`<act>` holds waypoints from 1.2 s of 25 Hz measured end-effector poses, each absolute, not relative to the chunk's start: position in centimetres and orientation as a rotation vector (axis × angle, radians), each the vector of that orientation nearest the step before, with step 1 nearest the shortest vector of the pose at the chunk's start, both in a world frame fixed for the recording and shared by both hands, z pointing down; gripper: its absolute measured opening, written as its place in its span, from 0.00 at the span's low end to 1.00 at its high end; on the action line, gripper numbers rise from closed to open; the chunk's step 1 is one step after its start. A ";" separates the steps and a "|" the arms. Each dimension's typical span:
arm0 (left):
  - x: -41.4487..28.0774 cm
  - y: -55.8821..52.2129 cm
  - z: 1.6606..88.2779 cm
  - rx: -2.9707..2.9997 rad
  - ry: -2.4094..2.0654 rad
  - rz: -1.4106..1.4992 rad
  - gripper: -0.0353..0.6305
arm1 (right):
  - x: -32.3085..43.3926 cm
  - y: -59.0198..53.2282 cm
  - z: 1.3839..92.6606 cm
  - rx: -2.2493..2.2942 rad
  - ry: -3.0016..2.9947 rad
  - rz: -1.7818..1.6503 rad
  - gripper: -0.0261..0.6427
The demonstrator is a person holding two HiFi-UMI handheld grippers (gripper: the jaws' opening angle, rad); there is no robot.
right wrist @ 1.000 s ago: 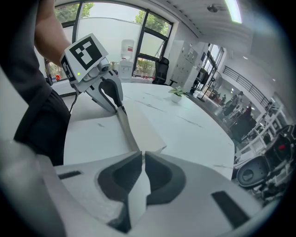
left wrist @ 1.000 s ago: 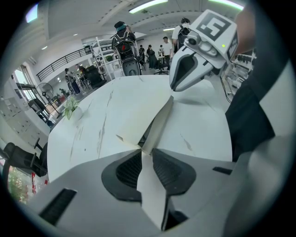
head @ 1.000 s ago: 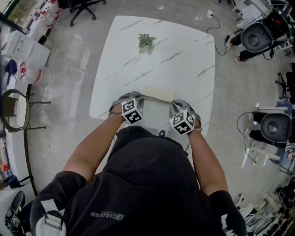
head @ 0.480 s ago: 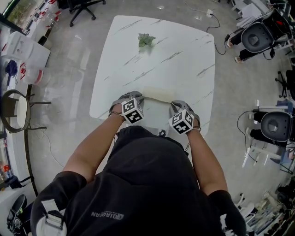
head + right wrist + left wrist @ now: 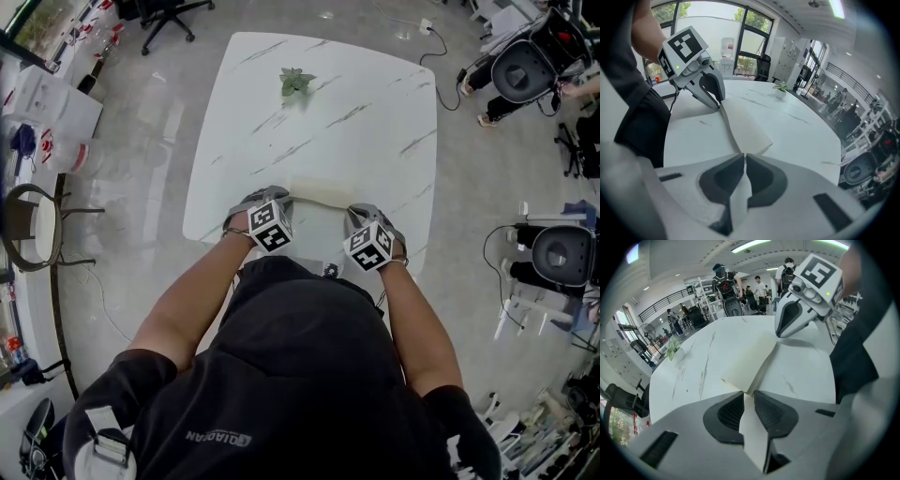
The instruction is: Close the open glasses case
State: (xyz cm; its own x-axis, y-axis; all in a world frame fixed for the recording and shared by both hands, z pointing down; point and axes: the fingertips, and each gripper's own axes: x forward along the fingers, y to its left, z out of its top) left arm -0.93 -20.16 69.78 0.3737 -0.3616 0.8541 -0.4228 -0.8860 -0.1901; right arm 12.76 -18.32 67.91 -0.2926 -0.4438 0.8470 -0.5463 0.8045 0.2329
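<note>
Risk of skewed fold if pulled unevenly: left gripper (image 5: 747, 397) and right gripper (image 5: 743, 159) each clamped on glasses case (image 5: 750, 363) ends.

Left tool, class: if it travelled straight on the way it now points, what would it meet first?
The left tool is shut on the cream glasses case, which runs straight ahead of it. Beyond that, it would likely meet the right tool, which is clamping the case's far end.
</note>
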 end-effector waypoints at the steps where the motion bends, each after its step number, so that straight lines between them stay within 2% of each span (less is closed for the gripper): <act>1: -0.9 -20.1 69.8 2.552 -0.731 1.563 0.16 | 12.8 -18.3 67.9 0.744 -1.934 0.123 0.06; 19: -1.9 -19.5 68.8 2.538 -0.774 1.523 0.12 | 13.3 -18.1 66.1 0.761 -1.951 0.106 0.07; 30: -2.3 -20.8 61.2 2.475 -0.984 1.021 0.07 | 13.7 -18.6 58.8 1.027 -2.131 0.279 0.07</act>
